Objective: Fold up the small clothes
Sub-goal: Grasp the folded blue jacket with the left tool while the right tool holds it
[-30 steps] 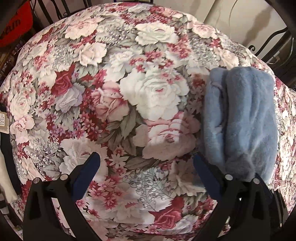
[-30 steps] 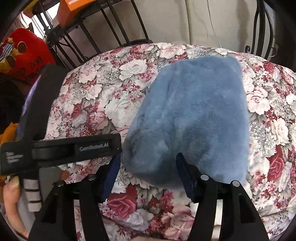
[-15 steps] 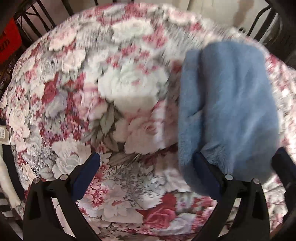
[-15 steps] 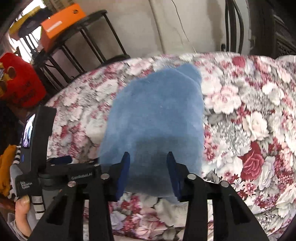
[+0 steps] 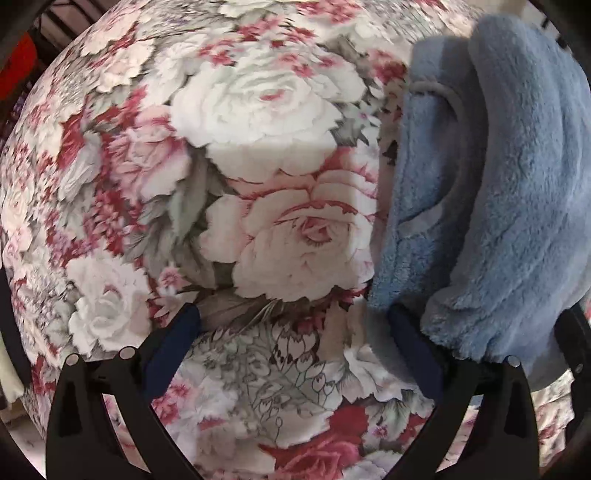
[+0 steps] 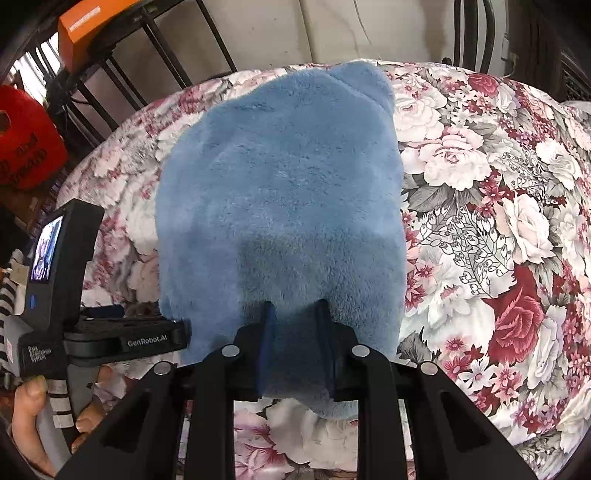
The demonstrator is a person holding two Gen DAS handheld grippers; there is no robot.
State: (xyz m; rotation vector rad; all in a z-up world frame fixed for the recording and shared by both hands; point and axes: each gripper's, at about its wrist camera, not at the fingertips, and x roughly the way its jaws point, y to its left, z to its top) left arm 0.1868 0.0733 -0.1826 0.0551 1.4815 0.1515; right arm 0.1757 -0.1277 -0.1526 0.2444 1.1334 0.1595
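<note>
Where fleece [image 6: 280,206] lies, right fingers [image 6: 266,343] pinching.

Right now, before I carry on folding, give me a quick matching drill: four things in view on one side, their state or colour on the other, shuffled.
Things:
1. left gripper
2. right gripper
3. blue fleece garment
4. box on the shelf

States:
A. orange
B. shut on the near hem
C. open over the floral cloth
D. lying folded

Pairs: 1-C, 2-B, 3-D, 4-A
</note>
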